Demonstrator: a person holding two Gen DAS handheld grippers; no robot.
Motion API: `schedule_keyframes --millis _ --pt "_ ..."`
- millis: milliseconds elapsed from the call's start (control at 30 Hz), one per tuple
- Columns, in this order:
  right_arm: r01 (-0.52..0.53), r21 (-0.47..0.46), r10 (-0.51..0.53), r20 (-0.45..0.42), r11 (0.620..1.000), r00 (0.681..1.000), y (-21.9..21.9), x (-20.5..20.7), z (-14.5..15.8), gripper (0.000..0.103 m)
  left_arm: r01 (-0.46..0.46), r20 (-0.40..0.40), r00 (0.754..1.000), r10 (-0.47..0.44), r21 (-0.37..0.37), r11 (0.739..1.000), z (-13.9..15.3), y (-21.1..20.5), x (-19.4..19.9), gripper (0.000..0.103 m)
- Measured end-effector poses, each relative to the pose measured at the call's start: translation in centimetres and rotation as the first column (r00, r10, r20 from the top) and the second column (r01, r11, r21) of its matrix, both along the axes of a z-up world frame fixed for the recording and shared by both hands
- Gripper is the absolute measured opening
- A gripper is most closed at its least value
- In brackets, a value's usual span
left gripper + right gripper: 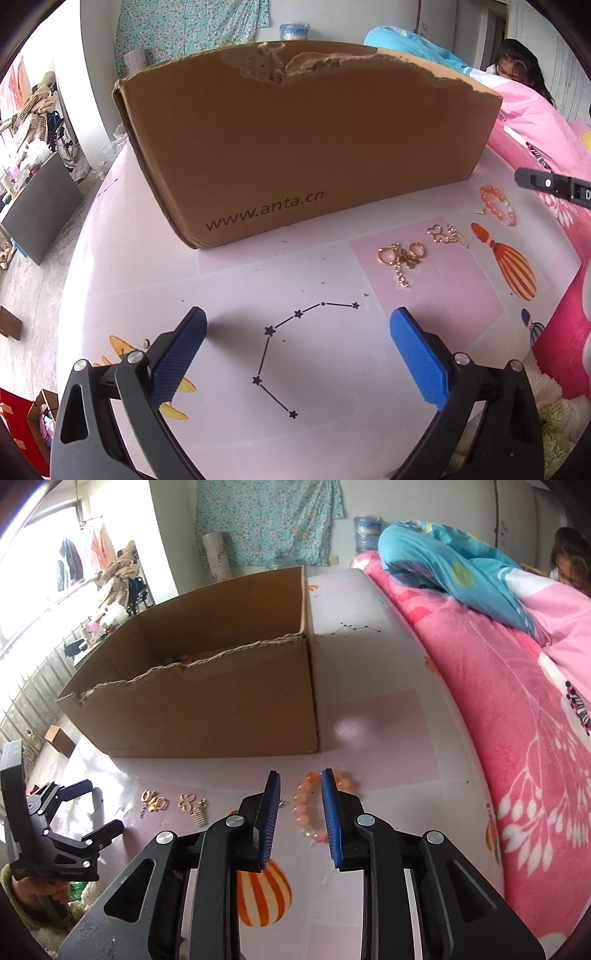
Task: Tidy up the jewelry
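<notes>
Black arms with blue pads fill the bottom of each wrist view: the left gripper (298, 326) hangs with its jaws wide apart over a printed star constellation (295, 343) and holds nothing, while the right gripper (300, 788) has its jaws only partly apart, standing on both sides of the bead bracelet (308, 810); I cannot tell if the pads touch the beads. Under everything lies the table (258, 273), covered with a pale pink patterned sheet, and on its right side a pink blanket (498, 720) is pressed against the edge. On the table stands a large cardboard box (295, 147), open at the top, with a torn upper rim and a printed web address on the wall. Near the box, on a pink square of the sheet, the jewelry is placed: the bracelet of orange and pink beads at the right, then a gold chain piece with a clasp (447, 234), then gold earrings (400, 258) with a small chain, all apart from each other and outside the box.
</notes>
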State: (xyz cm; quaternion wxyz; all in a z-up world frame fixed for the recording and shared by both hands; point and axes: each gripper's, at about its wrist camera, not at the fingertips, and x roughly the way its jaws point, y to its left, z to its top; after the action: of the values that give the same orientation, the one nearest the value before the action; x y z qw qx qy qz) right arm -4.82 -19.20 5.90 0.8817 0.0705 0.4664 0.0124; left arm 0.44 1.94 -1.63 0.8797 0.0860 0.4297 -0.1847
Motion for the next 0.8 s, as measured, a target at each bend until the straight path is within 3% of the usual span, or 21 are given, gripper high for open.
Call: schedule_keyframes --millis 67,200,400,500,667,733,800 --pt "-0.020 0.039 0.021 -0.014 0.999 1.000 0.9 -0.6 -0.5 0.023 0.030 0.032 0.999 -0.029 -0.044 0.999 0.6 -0.3 -0.5 0.093" --pt "-0.058 0.082 0.062 -0.055 0.995 0.997 2.7 -1.3 -1.8 0.023 0.105 0.062 0.993 -0.100 -0.086 0.991 1.2 -1.8 -1.1 0.073" --pt "-0.089 0.118 0.097 -0.063 0.989 0.993 3.8 -0.9 -2.5 0.023 0.169 0.077 0.983 -0.166 -0.041 0.985 1.0 -3.9 -0.7 0.045" --pt "-0.097 0.117 0.104 -0.062 0.988 0.993 3.8 -0.5 -2.5 0.023 0.187 0.063 0.980 -0.188 0.020 0.982 0.4 -5.0 -0.5 0.029" --pt "-0.085 0.126 0.093 -0.059 0.988 0.994 2.8 0.6 -2.8 0.023 0.195 0.048 0.979 -0.197 0.043 0.980 0.3 -5.3 -0.8 0.018" --pt "-0.077 0.139 0.086 -0.063 0.987 0.994 2.9 0.2 -2.8 0.023 0.191 0.050 0.980 -0.194 0.050 0.980 0.3 -5.3 -0.9 0.004" --pt "-0.077 0.142 0.087 -0.064 0.987 0.994 2.7 0.4 -2.9 0.023 0.192 0.052 0.979 -0.195 0.060 0.980 0.3 -5.2 -1.0 0.000"
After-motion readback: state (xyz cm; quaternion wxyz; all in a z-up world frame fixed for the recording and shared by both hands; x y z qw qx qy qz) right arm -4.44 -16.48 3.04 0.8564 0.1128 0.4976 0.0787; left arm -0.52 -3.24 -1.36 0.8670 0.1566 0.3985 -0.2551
